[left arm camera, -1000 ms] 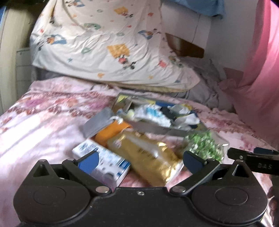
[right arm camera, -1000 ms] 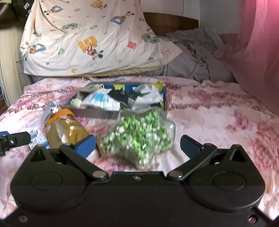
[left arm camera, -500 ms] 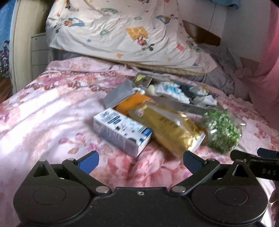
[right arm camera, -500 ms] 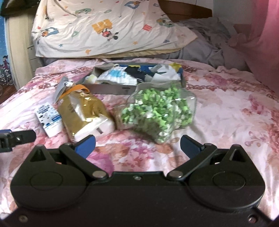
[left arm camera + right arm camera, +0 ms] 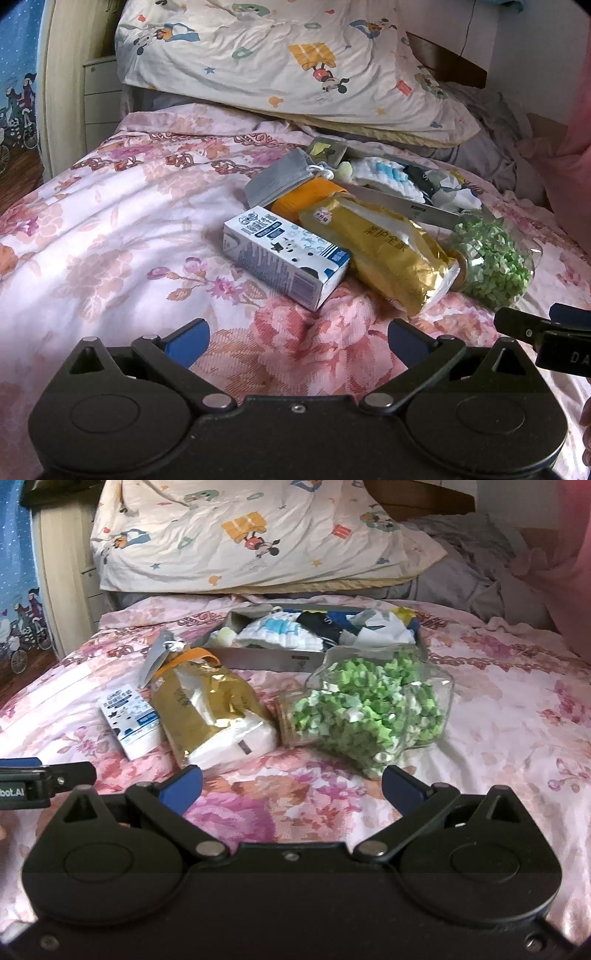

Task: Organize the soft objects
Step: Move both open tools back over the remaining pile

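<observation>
My left wrist camera sits low over the bed (image 5: 110, 229) near its left edge, facing the pillow (image 5: 295, 62) end. My right wrist camera looks the same way from further right. Both share the milk carton (image 5: 284, 254), gold pouch (image 5: 210, 709), star jar (image 5: 373, 709) and tray (image 5: 258, 661).

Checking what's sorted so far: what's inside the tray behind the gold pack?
The tray holds a white and blue folded cloth, a dark garment and crumpled white fabric, piled loosely. Anything beneath them is covered. Both grippers are open and empty.
</observation>
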A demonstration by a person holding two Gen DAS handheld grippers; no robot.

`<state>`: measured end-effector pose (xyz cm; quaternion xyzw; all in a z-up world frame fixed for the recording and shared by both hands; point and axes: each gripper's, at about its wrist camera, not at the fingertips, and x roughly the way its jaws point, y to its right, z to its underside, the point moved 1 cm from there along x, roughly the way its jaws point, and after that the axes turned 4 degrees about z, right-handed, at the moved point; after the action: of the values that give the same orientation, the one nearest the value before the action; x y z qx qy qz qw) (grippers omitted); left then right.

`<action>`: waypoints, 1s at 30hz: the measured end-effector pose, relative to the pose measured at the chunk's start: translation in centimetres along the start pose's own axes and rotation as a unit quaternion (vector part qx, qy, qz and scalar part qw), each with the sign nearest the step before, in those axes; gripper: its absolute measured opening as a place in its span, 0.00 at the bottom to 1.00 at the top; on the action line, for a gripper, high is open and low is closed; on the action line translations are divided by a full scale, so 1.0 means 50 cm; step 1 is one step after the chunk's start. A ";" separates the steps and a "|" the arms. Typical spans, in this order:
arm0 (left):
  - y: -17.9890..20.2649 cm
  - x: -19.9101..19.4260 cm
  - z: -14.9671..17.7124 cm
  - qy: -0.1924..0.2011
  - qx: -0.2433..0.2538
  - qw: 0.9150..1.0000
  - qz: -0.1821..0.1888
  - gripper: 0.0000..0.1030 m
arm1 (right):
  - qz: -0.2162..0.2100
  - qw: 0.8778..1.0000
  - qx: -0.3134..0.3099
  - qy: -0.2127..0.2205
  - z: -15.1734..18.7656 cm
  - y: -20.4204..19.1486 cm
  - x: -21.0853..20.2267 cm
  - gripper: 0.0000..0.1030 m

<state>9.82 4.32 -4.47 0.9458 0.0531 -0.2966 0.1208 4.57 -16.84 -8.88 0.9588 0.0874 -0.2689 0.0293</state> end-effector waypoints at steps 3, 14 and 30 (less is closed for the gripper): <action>-0.005 -0.002 0.002 0.000 -0.001 1.000 -0.004 0.99 | -0.011 1.000 -0.006 0.000 0.000 -0.001 0.002 0.99; -0.027 0.001 -0.012 0.011 -0.007 1.000 -0.012 0.99 | -0.051 0.998 -0.015 0.013 0.002 0.000 0.001 0.99; -0.083 -0.003 -0.034 0.031 -0.024 0.999 -0.026 0.99 | -0.083 0.996 -0.003 0.028 0.001 -0.005 0.021 0.99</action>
<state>9.94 8.77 -3.84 0.9496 0.0889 -0.2689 0.1341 5.38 -16.44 -9.46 0.9554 0.1681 -0.2427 0.0075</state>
